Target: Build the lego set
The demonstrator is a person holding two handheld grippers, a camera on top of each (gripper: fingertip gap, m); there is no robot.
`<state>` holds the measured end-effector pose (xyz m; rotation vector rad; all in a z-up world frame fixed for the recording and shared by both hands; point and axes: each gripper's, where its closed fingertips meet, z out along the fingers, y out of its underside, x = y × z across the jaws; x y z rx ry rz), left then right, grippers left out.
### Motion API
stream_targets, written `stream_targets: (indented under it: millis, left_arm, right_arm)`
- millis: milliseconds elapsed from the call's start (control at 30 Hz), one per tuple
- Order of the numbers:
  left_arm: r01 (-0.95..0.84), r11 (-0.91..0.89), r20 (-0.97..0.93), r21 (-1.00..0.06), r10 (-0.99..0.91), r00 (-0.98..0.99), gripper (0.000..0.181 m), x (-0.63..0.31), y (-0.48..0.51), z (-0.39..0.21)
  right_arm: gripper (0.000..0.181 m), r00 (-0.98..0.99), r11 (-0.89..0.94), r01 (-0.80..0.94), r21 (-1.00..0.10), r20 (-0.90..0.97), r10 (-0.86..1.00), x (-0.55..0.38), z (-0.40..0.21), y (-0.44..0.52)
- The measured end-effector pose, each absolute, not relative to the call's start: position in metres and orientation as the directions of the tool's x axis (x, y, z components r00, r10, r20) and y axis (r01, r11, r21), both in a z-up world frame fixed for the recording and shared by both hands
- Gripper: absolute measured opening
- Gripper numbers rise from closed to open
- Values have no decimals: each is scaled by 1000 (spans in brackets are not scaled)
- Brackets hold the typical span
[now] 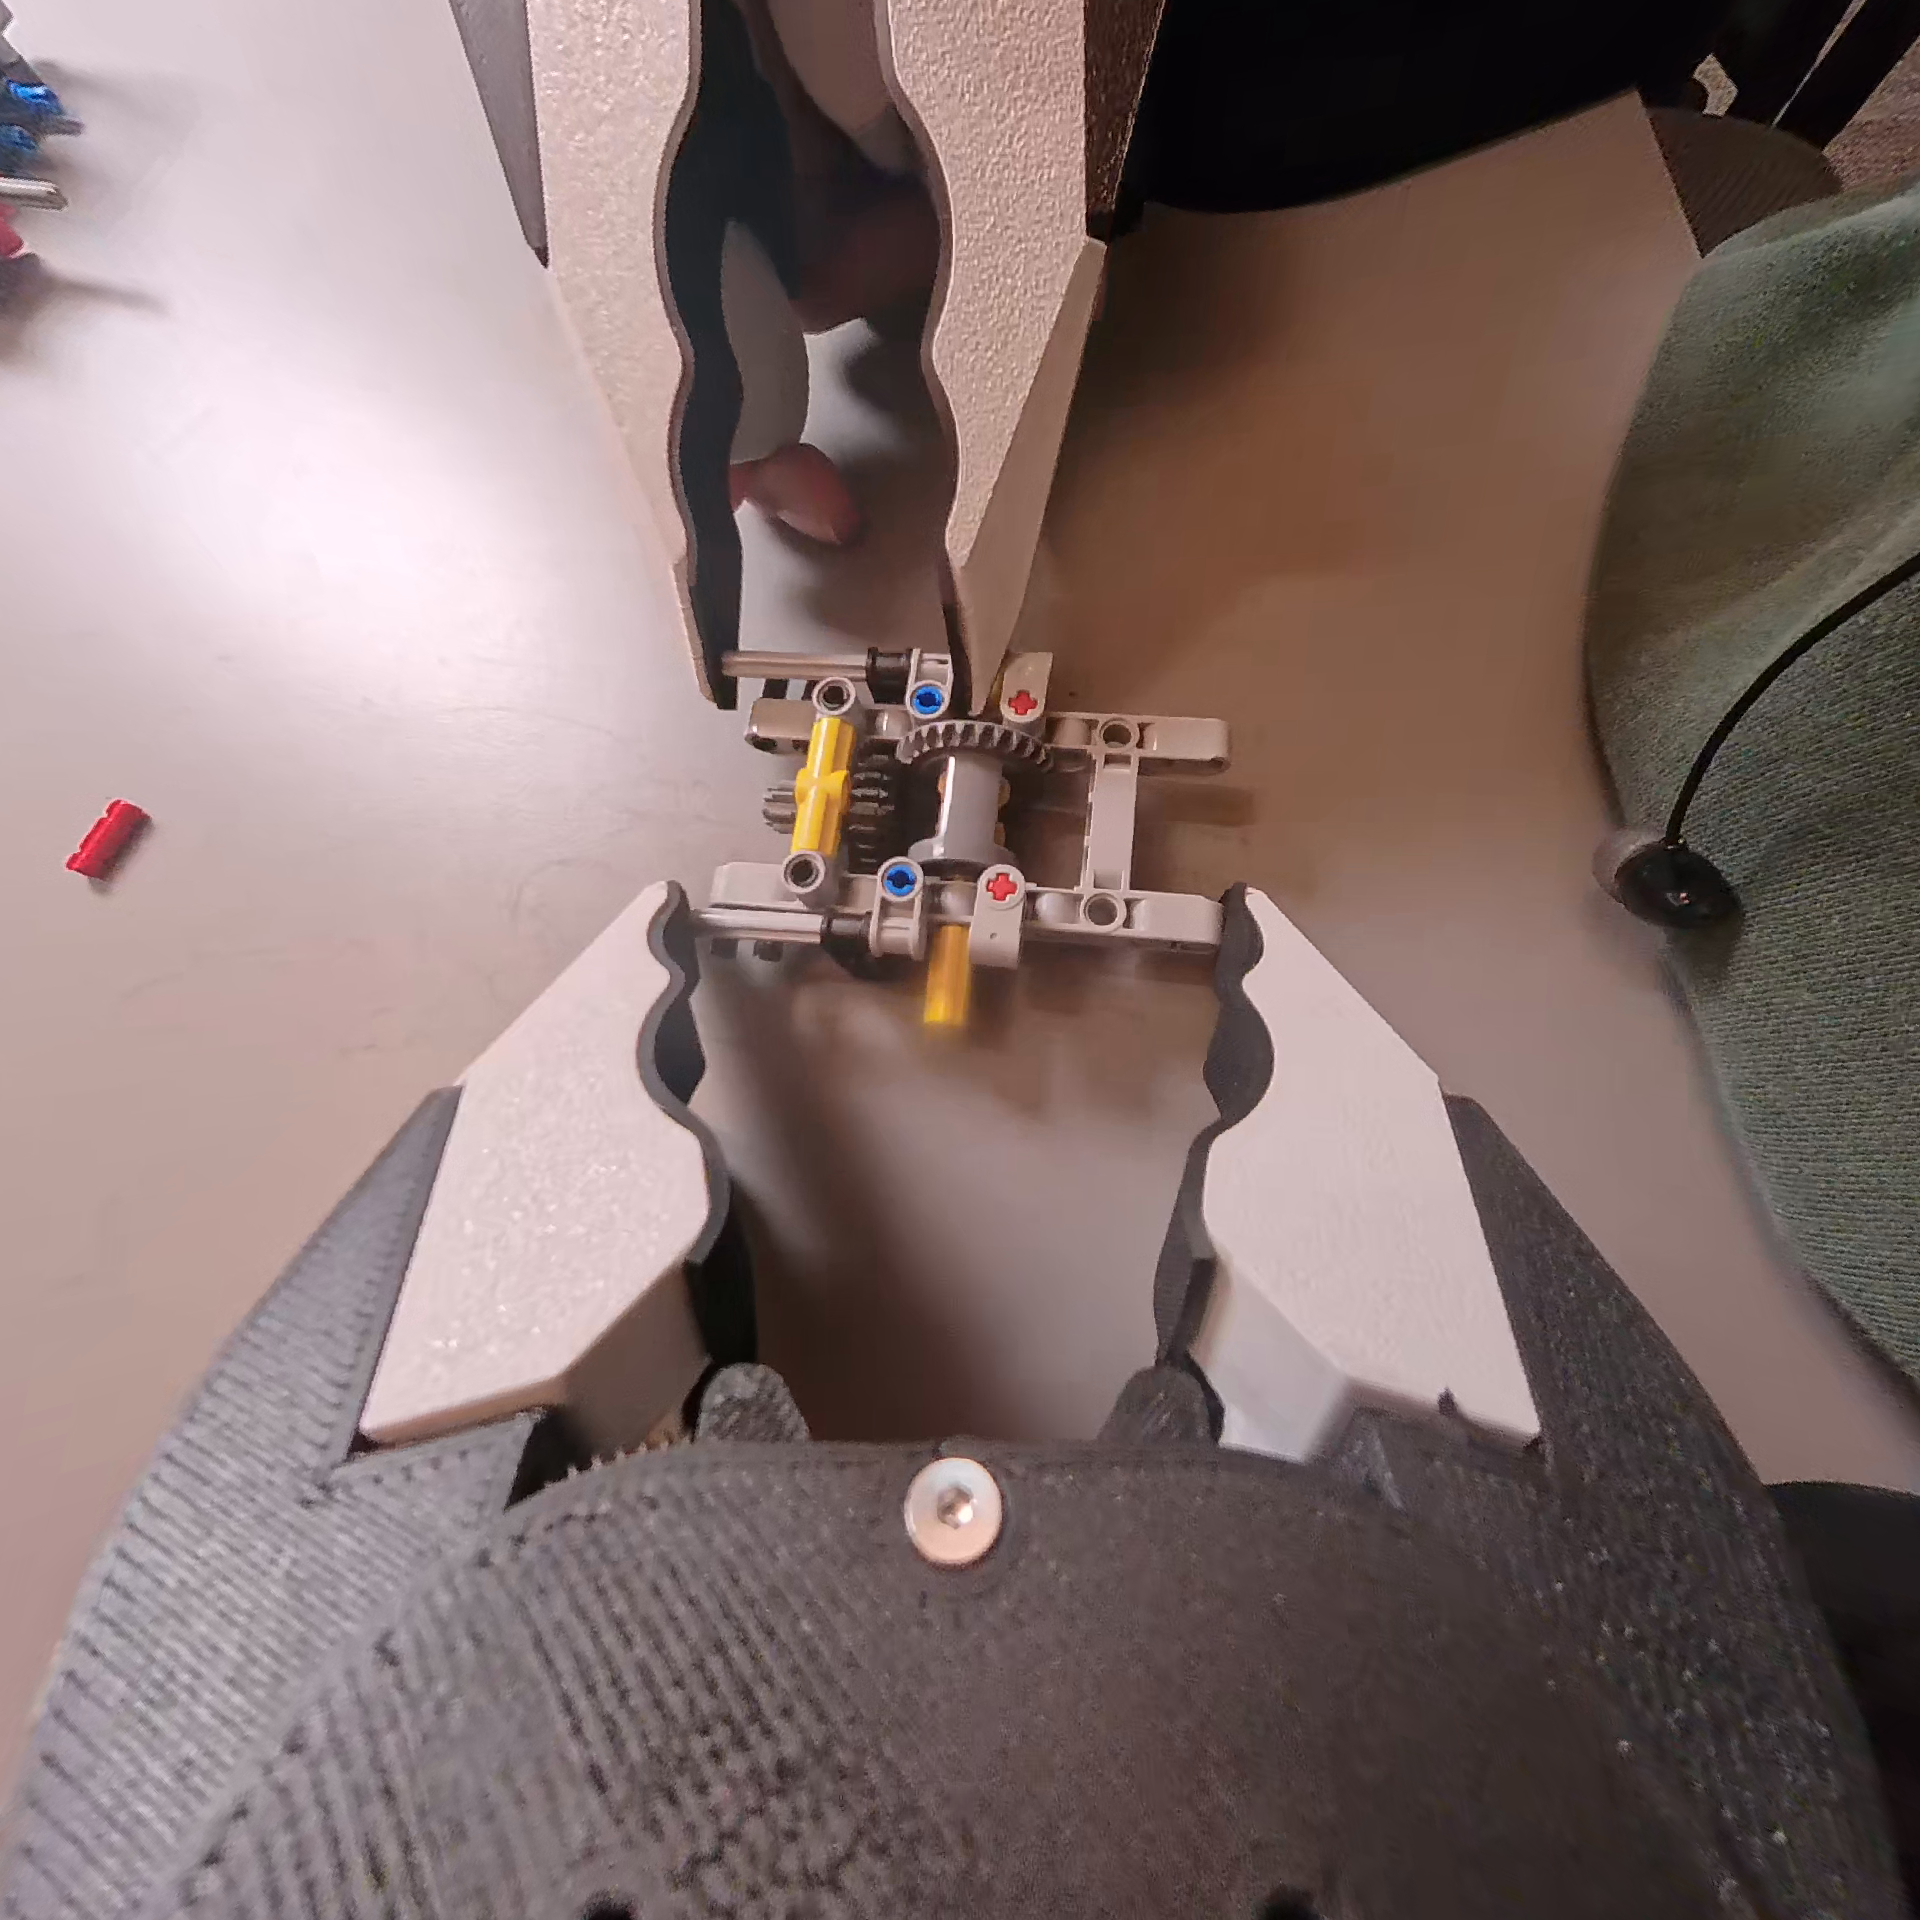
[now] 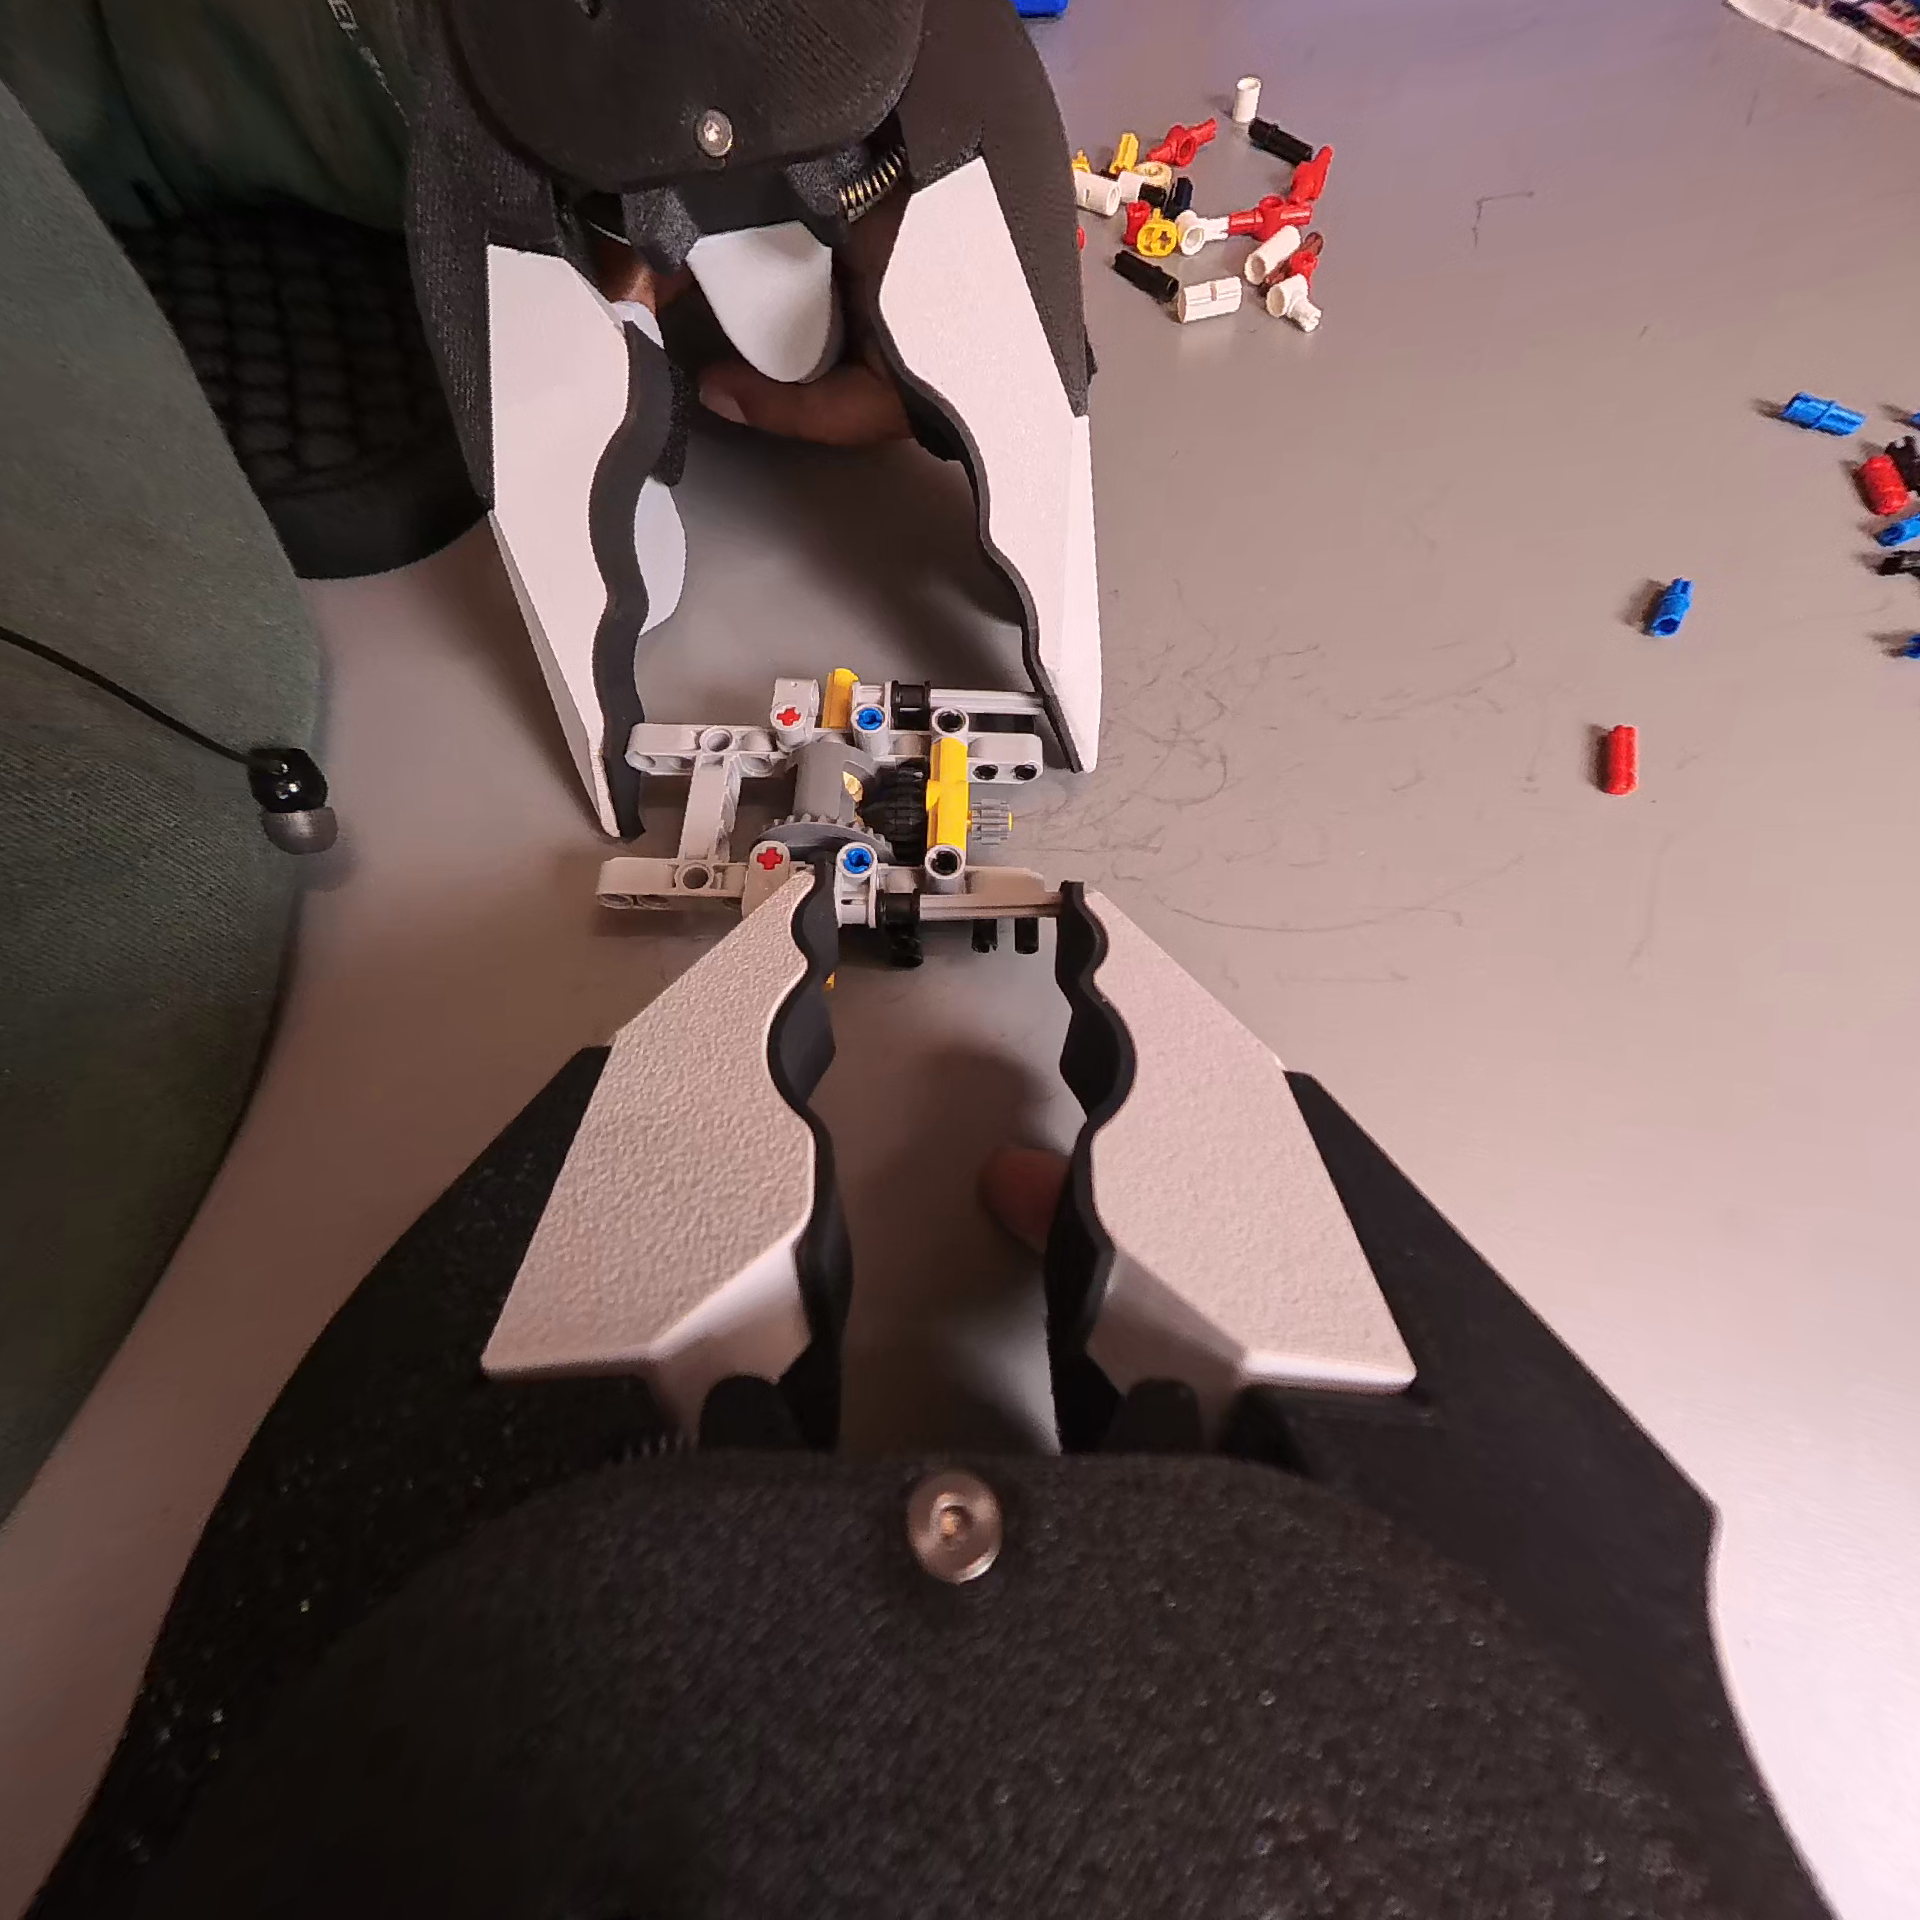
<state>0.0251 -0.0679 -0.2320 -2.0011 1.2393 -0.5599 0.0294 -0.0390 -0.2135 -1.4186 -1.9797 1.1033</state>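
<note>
A grey lego assembly [image 1: 956,800] with two long beams, gears, yellow axles and blue and red pins lies on the table between my two grippers, which face each other. It also shows in the right wrist view [image 2: 831,800]. My left gripper [image 1: 951,914] is spread wide, and its pads press on the two ends of its nearest beam. It appears from the far side in the right wrist view [image 2: 852,790]. My right gripper [image 2: 940,894] is narrower. It clasps the opposite side, between the grey axle's end and the grey connector, as the left wrist view [image 1: 847,681] also shows.
A loose red pin [image 2: 1616,758] lies right of the assembly, with a blue pin [image 2: 1668,606] beyond it. A pile of small red, white, black and yellow parts [image 2: 1205,208] sits at the back. A green fabric seat [image 1: 1787,727] with a black cord [image 1: 1673,883] borders the table [image 1: 312,520]. One gripper's finger ends stand about 4 centimetres off the other's. The loose red pin [image 2: 1616,758] sits 11 centimetres or so from the ends of my left fingers. The left camera catches it too, in the left wrist view [image 1: 106,851].
</note>
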Motion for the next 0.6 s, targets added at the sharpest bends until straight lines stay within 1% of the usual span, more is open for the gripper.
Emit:
stream_targets:
  millis: [367, 400, 600]
  left_arm:
    - [-587, -299, 6, -752, -894, 448, 99, 25, -68, -232]
    - [-586, -303, 9, -751, -893, 450, 99, 25, -68, -233]
    - [-585, -304, 8, -752, -892, 453, 99, 25, -68, -232]
  right_arm:
    - [40, -367, 161, 556, -815, -67, 928, 30, -213, -40]
    - [38, -369, 160, 555, -816, -69, 927, 31, -213, -41]
    - [38, -347, 135, 552, -823, -80, 935, 30, -212, -41]
